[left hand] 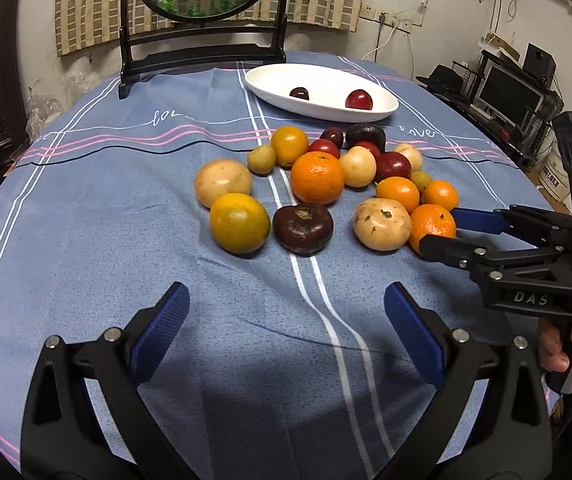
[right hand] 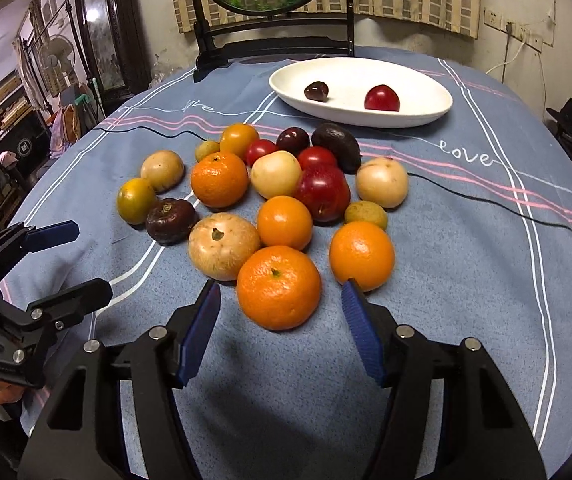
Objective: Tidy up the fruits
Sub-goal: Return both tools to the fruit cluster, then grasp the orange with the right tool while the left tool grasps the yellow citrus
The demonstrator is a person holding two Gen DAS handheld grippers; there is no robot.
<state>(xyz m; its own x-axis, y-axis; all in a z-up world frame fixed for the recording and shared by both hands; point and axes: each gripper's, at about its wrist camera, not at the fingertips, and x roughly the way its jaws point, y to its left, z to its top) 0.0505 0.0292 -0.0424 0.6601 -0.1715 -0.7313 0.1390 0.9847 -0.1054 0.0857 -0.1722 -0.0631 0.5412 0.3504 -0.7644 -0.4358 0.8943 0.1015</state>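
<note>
Fruits are heaped loosely on the blue tablecloth, and two small ones, a dark plum and a red plum, already lie in the white oval dish at the far side.

From the left wrist view, the left gripper is seen spread wide over bare cloth, near the heap but touching nothing; a dark brown fruit and a yellow-green citrus lie nearest ahead. The right gripper is seen at the right edge, its jaws parted on either side of a mandarin.

From the right wrist view, that nearest mandarin is seen just ahead of the wide jaws, not yet between the pads; a tan round fruit touches it at the left and a second mandarin sits just beside the right pad.

The approach step appears to be in hand. A clean grasp would be helped if the jaws were centred on the mandarin's widest part, so that neighbours are not nudged, and closed gently, since the peel is soft and the fruit rolls easily.
</note>
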